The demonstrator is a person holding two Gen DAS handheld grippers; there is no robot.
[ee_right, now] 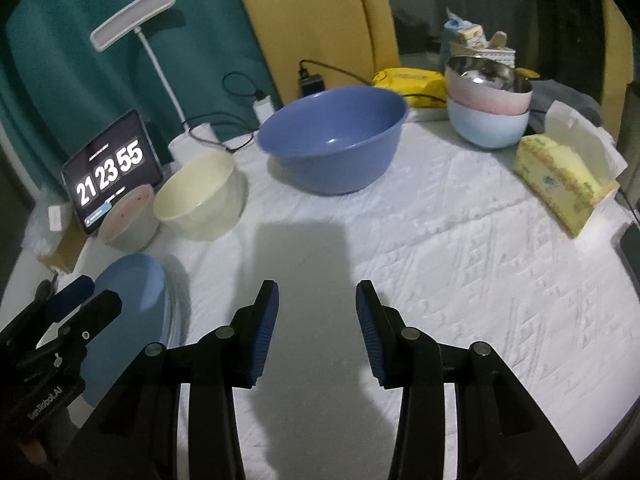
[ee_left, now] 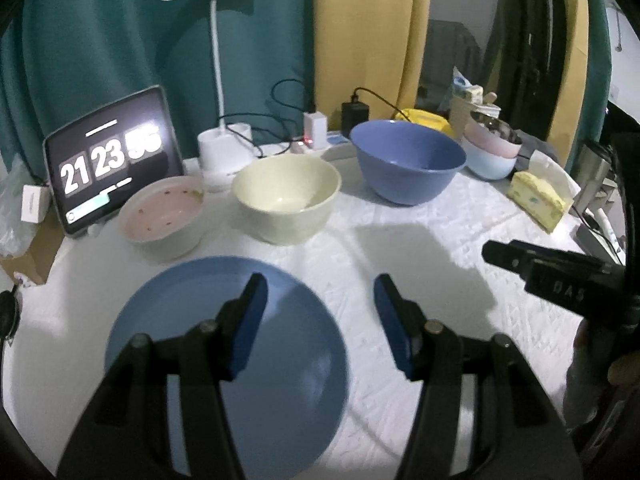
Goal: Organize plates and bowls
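Observation:
A blue plate (ee_left: 280, 368) lies flat on the white cloth, and my left gripper (ee_left: 320, 292) hangs open above its right half with nothing between its fingers. Behind it stand a pink-lined bowl (ee_left: 162, 216), a cream bowl (ee_left: 286, 196) and a large blue bowl (ee_left: 408, 160). At the back right, a steel bowl sits in a pink bowl on a pale blue bowl (ee_left: 490, 148). My right gripper (ee_right: 317, 300) is open over bare cloth, empty. The right wrist view shows the blue plate (ee_right: 136, 292) at left, the large blue bowl (ee_right: 332, 140) ahead and the stacked bowls (ee_right: 488, 108) far right.
A tablet clock (ee_left: 112, 156) and a white desk lamp (ee_left: 222, 148) stand at the back left, with chargers and cables (ee_left: 316, 128) behind the bowls. A yellow tissue pack (ee_right: 560, 184) lies at the right. The table's round edge (ee_right: 624, 400) curves close on the right.

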